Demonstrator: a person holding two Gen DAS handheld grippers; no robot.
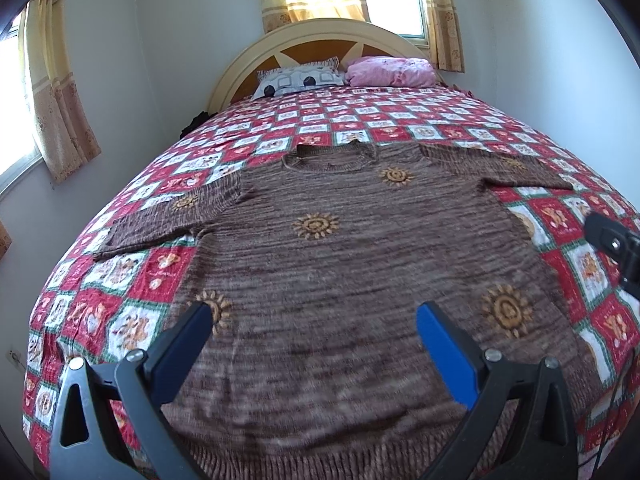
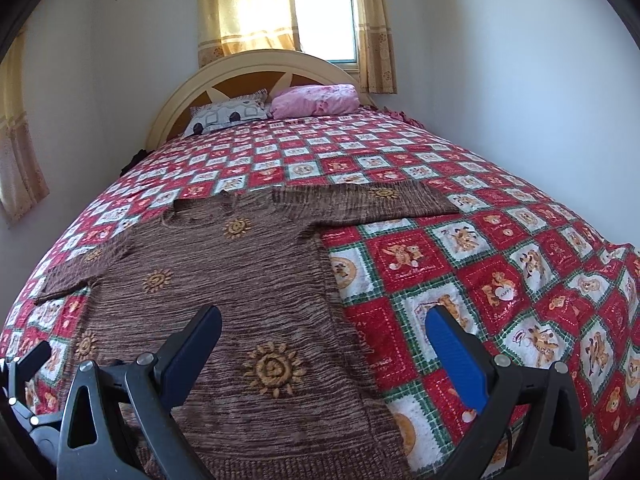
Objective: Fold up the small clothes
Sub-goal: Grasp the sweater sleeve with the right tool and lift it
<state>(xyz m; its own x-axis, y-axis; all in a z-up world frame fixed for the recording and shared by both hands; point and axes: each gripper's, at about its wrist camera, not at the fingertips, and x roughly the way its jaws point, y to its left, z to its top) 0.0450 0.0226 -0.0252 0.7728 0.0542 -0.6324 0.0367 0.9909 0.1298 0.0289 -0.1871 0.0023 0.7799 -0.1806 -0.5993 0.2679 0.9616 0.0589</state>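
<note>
A brown knitted sweater (image 1: 340, 264) with yellow sun motifs lies flat on the bed, front up, collar toward the headboard and both sleeves spread out sideways. My left gripper (image 1: 314, 312) hovers open above the lower half of the sweater, its blue-padded fingers wide apart and empty. In the right wrist view the same sweater (image 2: 224, 288) fills the left half. My right gripper (image 2: 324, 316) stands open over the sweater's right side edge near the hem, one finger above the knit, the other above the quilt. The right gripper (image 1: 616, 248) also shows at the left wrist view's right edge.
The bed carries a red, white and green checked quilt (image 2: 500, 264). A patterned pillow (image 1: 300, 80) and a pink pillow (image 1: 390, 70) lean at the cream headboard (image 1: 248, 56). White walls flank the bed closely; curtained windows (image 2: 324, 16) sit behind and to the left.
</note>
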